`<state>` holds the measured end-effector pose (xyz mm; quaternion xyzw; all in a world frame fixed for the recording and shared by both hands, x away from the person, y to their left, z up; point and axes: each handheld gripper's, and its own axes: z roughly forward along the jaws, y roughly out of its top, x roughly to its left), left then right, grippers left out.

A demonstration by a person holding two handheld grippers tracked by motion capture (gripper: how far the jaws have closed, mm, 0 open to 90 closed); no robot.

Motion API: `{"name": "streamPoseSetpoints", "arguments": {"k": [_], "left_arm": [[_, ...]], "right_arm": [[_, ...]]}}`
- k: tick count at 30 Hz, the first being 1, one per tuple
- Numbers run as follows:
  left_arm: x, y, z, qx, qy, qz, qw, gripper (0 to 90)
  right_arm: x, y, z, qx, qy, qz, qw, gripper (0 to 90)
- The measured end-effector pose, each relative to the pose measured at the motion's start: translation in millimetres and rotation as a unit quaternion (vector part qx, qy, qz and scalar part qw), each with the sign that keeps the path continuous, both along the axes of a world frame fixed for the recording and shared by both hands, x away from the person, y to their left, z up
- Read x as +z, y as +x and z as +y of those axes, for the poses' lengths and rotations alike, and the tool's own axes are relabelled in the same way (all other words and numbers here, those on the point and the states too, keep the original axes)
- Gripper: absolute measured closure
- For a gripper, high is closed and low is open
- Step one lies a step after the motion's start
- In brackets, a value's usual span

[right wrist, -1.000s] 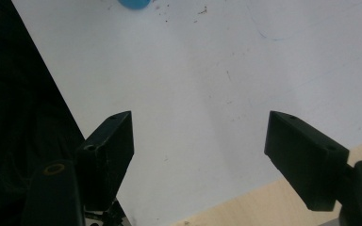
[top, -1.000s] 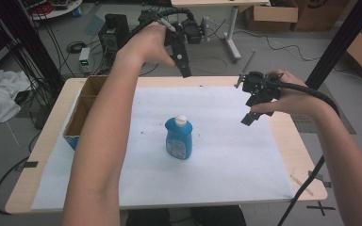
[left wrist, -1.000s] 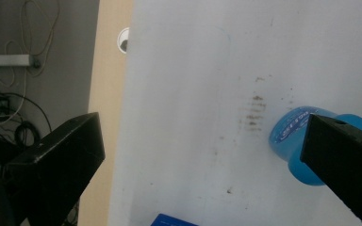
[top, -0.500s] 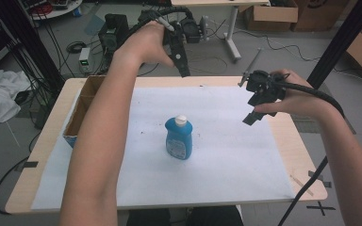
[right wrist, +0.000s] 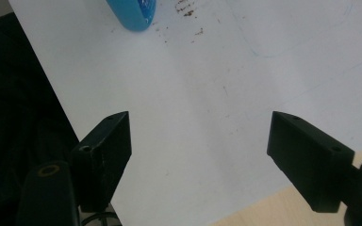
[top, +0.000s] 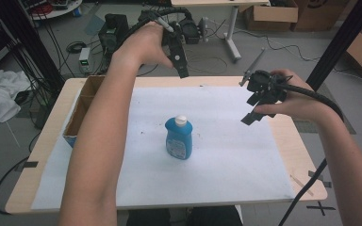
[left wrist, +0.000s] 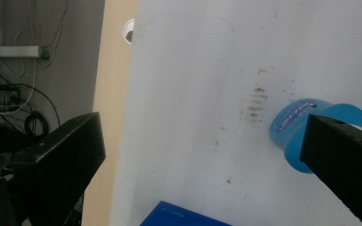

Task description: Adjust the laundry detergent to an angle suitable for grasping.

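High view: a blue bottle (top: pixel 179 138) stands upright at centre frame on the white sheet (top: pixel 226 155). The left gripper (top: pixel 183 70) hangs at upper centre, jaws wide and empty. The right gripper (top: pixel 250 113), at right of centre, has just been opening its jaws; nothing lies between them.

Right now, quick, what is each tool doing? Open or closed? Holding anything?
Left tool: open, holding nothing, up above the blue bottle.
Right tool: open, jaws have just been opening, nothing between them.
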<state>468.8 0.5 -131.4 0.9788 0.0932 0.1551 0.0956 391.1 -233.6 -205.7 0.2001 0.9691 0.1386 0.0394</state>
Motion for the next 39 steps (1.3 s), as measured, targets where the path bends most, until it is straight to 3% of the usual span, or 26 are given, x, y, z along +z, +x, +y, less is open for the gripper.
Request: {"name": "streamPoseSetpoints", "arguments": {"k": [4, 14, 30, 39], "left_arm": [[-1.7, 0.4, 0.1, 0.003, -0.002, 0.002, 1.0, 1.4], [-3.9, -0.8, -0.2, 0.003, 0.002, 0.004, 1.0, 1.4], [-5.2, -3.1, 4.8, 0.005, 0.003, 0.003, 1.0, 1.1], [-7.8, -0.9, 9.7, 0.012, 0.001, 0.005, 0.9999, 1.0]], "right_arm": [[-6.7, -1.9, 0.2, -0.004, 0.02, -0.009, 0.9997, 22.6], [-20.9, -5.4, 6.2, -0.002, 0.044, -0.017, 0.9989, 23.3], [-53.9, -11.4, 41.1, 0.008, 0.096, -0.013, 0.9953, 24.0], [-68.8, -15.1, 56.2, 0.009, 0.121, -0.023, 0.9924, 24.3]]}}
